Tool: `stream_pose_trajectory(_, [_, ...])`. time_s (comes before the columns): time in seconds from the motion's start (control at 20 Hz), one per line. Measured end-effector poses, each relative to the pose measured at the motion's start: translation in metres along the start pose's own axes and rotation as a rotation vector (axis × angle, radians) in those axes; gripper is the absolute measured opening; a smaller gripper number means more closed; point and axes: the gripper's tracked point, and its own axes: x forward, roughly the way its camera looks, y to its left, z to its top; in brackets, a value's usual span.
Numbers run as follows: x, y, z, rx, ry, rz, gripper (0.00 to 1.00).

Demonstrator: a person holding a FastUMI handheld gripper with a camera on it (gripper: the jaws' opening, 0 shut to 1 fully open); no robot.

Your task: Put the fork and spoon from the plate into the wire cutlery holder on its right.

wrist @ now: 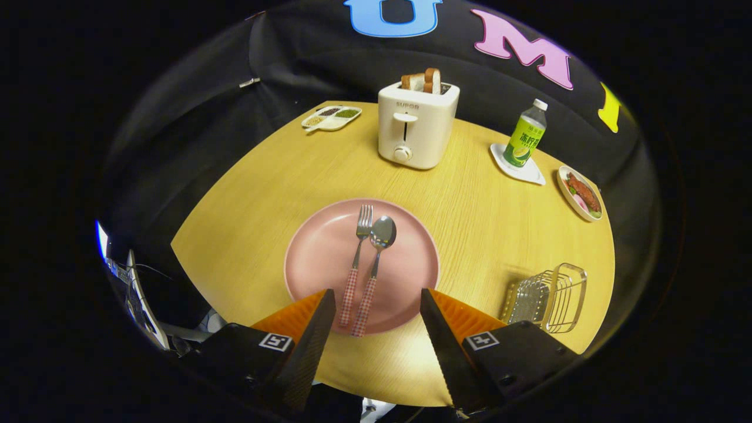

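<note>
A pink plate (320, 258) lies on the round wooden table, just ahead of my fingers. On it rest a fork (356, 258) and a spoon (376, 258) side by side, both with red-checked handles pointing back toward me. The handle ends lie between my two fingertips. My gripper (377, 299) is open, held above the plate's near edge and touching nothing. The wire cutlery holder (549, 296) stands to the right of the plate, beside my right finger (437, 320).
Beyond the plate stands a white toaster (416, 126) with bread slices in it. A divided dish (331, 117) sits far left. A green-labelled bottle (526, 138) on a white coaster and a small plate of food (580, 192) are at the far right.
</note>
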Motion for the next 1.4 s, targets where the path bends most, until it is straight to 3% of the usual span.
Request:
stream_pose_trajectory(0.2, [0.022,0.007,-0.015,0.007,0.067,0.017,0.87])
stream_pose_trajectory(0.35, [0.032,0.006,-0.021,0.031,0.118,0.008,0.67])
stream_pose_trajectory(0.5, [0.041,0.006,-0.029,0.048,0.167,0.012,0.66])
stream_pose_trajectory(0.65, [0.048,0.01,-0.037,0.078,0.216,0.036,0.4])
stream_pose_trajectory(0.9, [0.052,0.014,-0.05,0.109,0.282,0.08,0.4])
stream_pose_trajectory(1.0, [0.053,0.015,-0.049,0.133,0.294,0.093,0.22])
stream_pose_trajectory(1.25, [0.053,0.014,-0.047,0.129,0.281,0.121,0.14])
stream_pose_trajectory(1.4, [0.045,0.018,-0.039,0.14,0.255,0.18,0.11])
